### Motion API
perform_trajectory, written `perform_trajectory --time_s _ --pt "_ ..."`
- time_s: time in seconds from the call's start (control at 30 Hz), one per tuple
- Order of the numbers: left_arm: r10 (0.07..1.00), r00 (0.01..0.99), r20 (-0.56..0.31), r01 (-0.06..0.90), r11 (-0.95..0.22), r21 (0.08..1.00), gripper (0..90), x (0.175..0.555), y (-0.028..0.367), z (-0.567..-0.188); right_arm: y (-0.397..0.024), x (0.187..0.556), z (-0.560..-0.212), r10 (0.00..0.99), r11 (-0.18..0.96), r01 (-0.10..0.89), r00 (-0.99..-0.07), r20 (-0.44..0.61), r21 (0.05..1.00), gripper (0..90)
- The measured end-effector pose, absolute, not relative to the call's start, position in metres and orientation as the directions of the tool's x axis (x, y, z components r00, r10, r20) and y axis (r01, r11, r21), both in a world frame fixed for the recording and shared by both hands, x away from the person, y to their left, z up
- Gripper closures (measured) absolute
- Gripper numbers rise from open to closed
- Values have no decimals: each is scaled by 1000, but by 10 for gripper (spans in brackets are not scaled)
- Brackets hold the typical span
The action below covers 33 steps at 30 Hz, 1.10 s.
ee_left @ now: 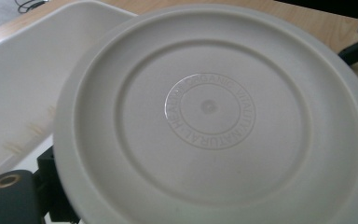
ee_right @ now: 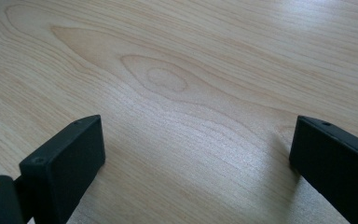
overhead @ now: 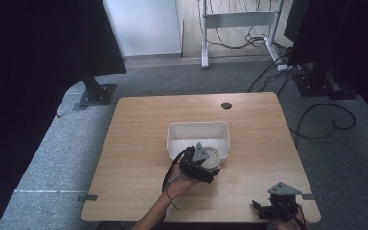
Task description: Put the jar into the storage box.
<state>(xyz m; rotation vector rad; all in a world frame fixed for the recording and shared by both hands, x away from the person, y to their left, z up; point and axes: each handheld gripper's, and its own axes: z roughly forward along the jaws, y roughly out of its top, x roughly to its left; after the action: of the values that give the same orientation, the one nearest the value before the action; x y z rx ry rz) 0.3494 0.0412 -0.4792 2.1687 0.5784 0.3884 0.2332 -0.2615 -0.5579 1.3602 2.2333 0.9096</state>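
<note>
Nearest to me, at the near right corner of the wooden table (overhead: 139,143), the right gripper (overhead: 274,207) is resting low in the person's hand, and the right gripper view is showing its two black jaws standing wide apart with nothing but bare wood grain between them. A little farther in, toward the middle, the person's left hand (overhead: 176,184) is holding the left gripper (overhead: 199,165) up against a round off-white plate (overhead: 212,158), which is sitting at the near right corner of the white rectangular bin (overhead: 199,129), seemingly over its rim; from above I cannot tell whether the plate is resting on the bin or being carried. The left gripper view is looking straight at the plate (ee_left: 214,116) from close in, with the bin's pale wall (ee_left: 23,79) lying behind it to the left. That close view is giving what the high view cannot: concentric moulded rings and a faint embossed circle of lettering at the centre. It appears to be gripped at the edge, but the plate is hiding the jaws' meeting point, so I cannot tell how far the claw is closed. I judge the plate to be light, stiff moulded ware, smooth and rather slippery, so the raised outer rim is looking like the sensible place to pinch it, and a firm grip would be needed to stop it swivelling. Beyond the bin, a small dark round hole (overhead: 226,105) is showing near the table's far edge.
</note>
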Motion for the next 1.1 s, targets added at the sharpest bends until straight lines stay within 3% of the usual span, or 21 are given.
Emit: perform_trajectory --time_s 1.1 --pt "652 754 82 350 -503 790 98 406 35 -479 -262 233 -558 885 325 645 -465 18 692 31"
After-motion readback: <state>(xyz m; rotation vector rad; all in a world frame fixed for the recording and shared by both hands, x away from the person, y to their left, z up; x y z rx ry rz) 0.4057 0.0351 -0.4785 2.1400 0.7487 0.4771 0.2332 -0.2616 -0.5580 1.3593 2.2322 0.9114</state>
